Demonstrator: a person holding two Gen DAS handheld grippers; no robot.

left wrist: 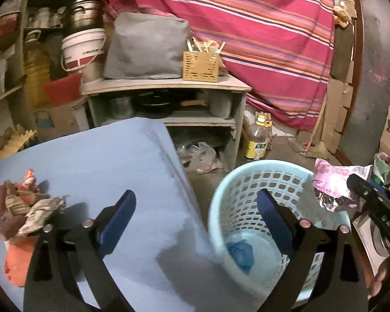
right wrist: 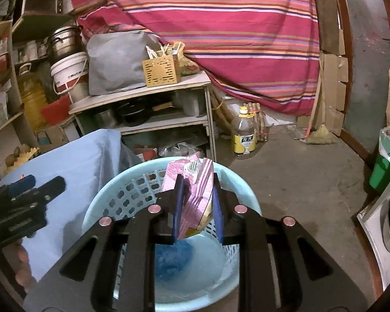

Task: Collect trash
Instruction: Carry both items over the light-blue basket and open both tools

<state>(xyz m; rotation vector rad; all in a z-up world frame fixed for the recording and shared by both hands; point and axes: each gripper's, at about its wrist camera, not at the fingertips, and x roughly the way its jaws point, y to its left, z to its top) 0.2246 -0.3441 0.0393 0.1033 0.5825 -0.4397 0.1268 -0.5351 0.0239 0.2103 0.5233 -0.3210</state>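
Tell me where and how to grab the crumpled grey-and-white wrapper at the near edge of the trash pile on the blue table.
Grip the crumpled grey-and-white wrapper across its raised, folded ridge, the part that stands clear of the blue table. Probably best to come from above and from the right, where bare table gives the open left gripper room; the rest of the trash pile crowds its left side.

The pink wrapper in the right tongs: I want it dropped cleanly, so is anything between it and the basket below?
Nothing visible. The pink wrapper hangs in the right tongs over the open mouth of the basket; inside lies only a blue wad. The left tongs stand off to the side.
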